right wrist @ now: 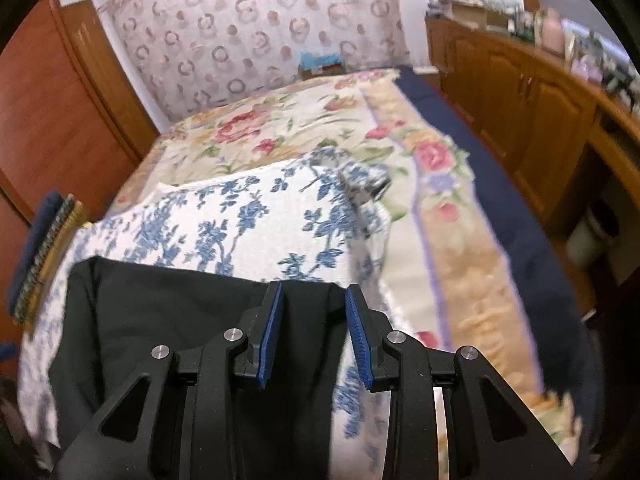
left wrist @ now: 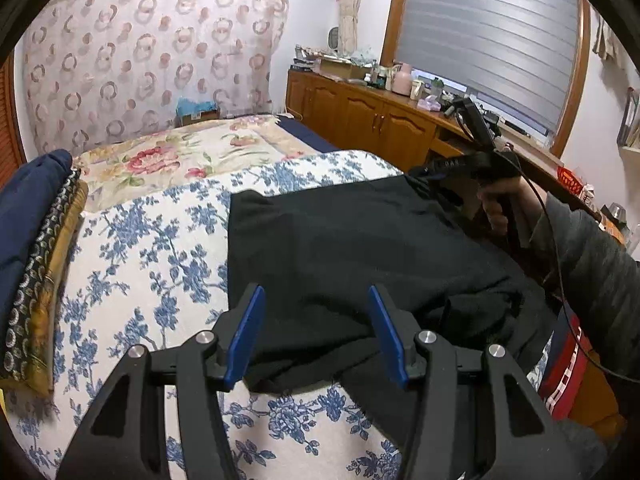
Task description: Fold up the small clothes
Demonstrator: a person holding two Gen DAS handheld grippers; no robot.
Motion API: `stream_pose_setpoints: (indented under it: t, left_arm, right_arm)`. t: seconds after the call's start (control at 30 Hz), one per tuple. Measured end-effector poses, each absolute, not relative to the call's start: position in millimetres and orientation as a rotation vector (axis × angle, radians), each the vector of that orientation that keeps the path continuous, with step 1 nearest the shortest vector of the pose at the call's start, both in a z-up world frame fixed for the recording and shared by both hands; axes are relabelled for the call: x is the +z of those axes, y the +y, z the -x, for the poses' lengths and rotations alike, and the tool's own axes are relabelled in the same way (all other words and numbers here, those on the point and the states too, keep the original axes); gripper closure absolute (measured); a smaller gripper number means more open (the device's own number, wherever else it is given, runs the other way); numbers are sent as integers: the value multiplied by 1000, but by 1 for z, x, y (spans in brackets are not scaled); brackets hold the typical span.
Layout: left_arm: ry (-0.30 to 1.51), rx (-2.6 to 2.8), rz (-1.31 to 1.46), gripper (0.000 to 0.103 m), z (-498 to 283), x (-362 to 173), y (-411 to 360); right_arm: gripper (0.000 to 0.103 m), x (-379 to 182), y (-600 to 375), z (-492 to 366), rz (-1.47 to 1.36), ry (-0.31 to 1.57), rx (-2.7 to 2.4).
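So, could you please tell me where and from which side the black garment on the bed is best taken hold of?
Probably by its corners. The black garment lies mostly flat on the blue floral cover, so only its edges offer a liftable fold. The left gripper could come in low over the near hem; the right gripper, jaws apart with the cloth's far right corner between them, suits that corner.
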State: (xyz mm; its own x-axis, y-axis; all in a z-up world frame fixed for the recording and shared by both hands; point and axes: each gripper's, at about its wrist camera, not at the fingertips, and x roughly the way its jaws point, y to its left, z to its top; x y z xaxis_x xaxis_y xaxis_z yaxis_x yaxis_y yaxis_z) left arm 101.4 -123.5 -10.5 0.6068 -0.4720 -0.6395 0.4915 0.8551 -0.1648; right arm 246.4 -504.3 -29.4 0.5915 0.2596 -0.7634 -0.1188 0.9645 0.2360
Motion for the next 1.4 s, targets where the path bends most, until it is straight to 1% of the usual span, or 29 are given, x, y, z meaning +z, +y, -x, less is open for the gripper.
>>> stream_pose_setpoints:
  t: [0.03, 0.07, 0.13, 0.17, 0.3, 0.43, 0.47, 0.5, 0.53, 0.57, 0.7, 0.73, 0.87, 1.1, 1.4]
  left_arm:
    - [735, -557, -31, 50, -102, -12, -124]
    - [738, -557, -33, 50, -102, -14, -125]
    - [739, -554, -34, 50, -101, -15, -124]
    - [740, -554, -33, 50, -101, -16, -124]
    - [739, -549, -27, 50, -101, -18, -122]
    - [731, -540, -15, 50, -100, -16, -116]
    - [729, -536, -14, 50, -100, -16, -114]
    - [727, -532, -14, 50, -99, -15, -112]
    - [724, -525, -18, 50, -98, -14, -111]
    - [718, -516, -22, 50, -96, -13, -108]
    - [691, -505, -15, 50, -88, -8, -100]
    - [687, -503, -14, 50, -86, -7, -98]
    - [674, -496, -12, 50, -78, -5, -91]
    - [670, -489, -4, 50, -74, -7, -82]
    - [677, -492, 14, 50, -72, -12, -78]
  right_arm:
    - [76, -30, -503, -247, -166, 917, 226]
    - [87, -30, -500, -248, -155, 922, 223]
    - [97, -29, -497, -248, -130, 924, 228]
    - [99, -26, -497, -245, -119, 909, 239]
    - [100, -14, -507, -235, -98, 837, 148]
    - [99, -16, -514, -232, -78, 841, 59]
    - [99, -14, -512, -231, -60, 829, 51]
    - [94, -10, -510, -229, -36, 813, 37]
    - [81, -6, -507, -225, -19, 798, 26]
    - [73, -2, -505, -223, -5, 793, 22]
    - [64, 15, -482, -193, 49, 756, 109]
    - [60, 17, -474, -183, 60, 749, 137]
    - [51, 21, -435, -132, 97, 734, 294]
    - [50, 2, -377, -76, 153, 805, 501]
    - [50, -23, -377, -54, 176, 934, 521]
